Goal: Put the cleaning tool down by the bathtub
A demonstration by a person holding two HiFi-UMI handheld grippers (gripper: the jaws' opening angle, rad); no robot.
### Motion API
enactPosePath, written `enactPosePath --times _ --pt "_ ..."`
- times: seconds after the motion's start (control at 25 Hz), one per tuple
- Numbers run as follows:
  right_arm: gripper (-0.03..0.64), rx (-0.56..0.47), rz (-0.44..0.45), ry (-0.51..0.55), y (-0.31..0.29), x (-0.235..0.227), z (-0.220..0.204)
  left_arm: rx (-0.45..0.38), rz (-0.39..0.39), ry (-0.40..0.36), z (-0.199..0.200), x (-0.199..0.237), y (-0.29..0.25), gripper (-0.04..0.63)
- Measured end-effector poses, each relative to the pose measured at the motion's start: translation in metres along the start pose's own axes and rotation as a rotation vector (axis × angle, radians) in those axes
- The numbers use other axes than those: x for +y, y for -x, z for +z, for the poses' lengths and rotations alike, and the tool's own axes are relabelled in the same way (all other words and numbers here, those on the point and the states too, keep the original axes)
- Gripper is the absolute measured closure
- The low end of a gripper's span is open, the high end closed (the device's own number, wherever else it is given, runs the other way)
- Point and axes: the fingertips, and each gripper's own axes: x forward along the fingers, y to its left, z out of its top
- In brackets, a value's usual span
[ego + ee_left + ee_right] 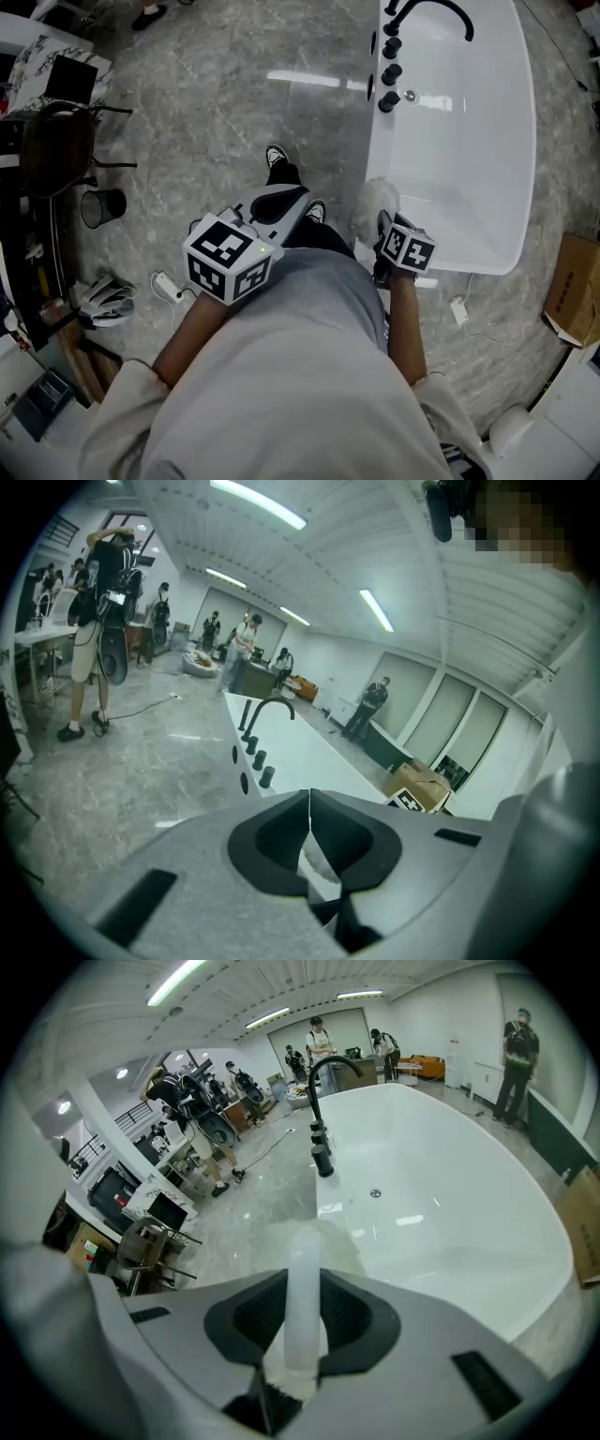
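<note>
The cleaning tool has a white plastic handle [302,1279] and a fluffy white head [375,202]. My right gripper [384,227] is shut on the handle, and the head hangs just left of the white bathtub [525,141], over the grey floor by its rim. In the right gripper view the handle runs straight out between the jaws of the right gripper [302,1312] towards the bathtub [450,1194]. My left gripper [298,199] is held in front of my body, above my shoes. The jaws of the left gripper [309,803] meet with nothing between them.
A black faucet [427,11] and knobs stand at the tub's far end. A chair [56,141] and a black bin [103,206] are at the left. A cardboard box [572,291] lies at the right, and a white plug with cable [459,309] beside the tub. People stand far off.
</note>
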Motion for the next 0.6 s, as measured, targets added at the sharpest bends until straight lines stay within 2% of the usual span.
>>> enactPosePath --times 0.6 --pt "0.541 0.08 -0.06 0.037 -0.027 -0.02 -0.02 0.006 0.001 0.016 -0.004 0.003 0.003 0.586"
